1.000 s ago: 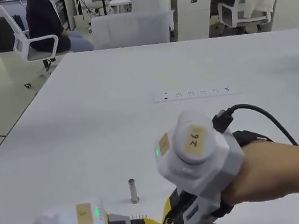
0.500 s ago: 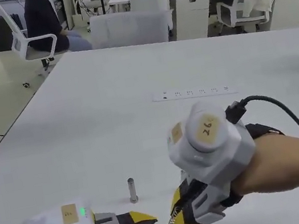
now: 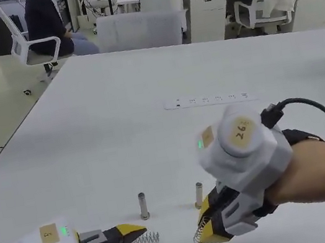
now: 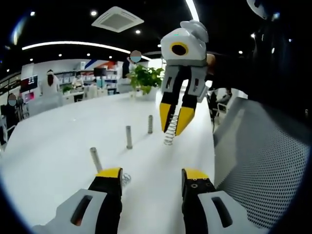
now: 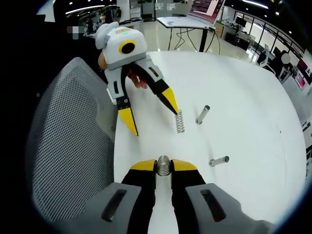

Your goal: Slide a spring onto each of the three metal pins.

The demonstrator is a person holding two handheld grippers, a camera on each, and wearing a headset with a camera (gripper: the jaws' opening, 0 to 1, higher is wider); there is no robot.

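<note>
The right gripper (image 5: 164,170) has its jaws pinched almost together on a spring (image 5: 164,165), gripped near one end so that the rest hangs below the tips, as the left gripper view shows. The left gripper (image 4: 152,174) stands wide open and holds nothing. A loose spring (image 3: 147,239) lies flat on the table (image 3: 154,148) just beside its upper tip. A second ago the two pairs of tips met low in the head view with a spring between them. Now they are well apart — the right one has swung off to the right and the left one has drawn back to the left. That parting has uncovered the loose spring and a pin (image 3: 199,195) standing just beside the right gripper's tips, while the other pin (image 3: 143,205) stands upright between the grippers, where it stood before. The left gripper view shows three pins (image 4: 128,137) in a row, all bare. So no spring is on a pin yet — I judge that the two grippers have finished their work on the spring. The next step is to bring the hanging spring over the nearest pin and lower it, with its open end square to the pin's top.
</note>
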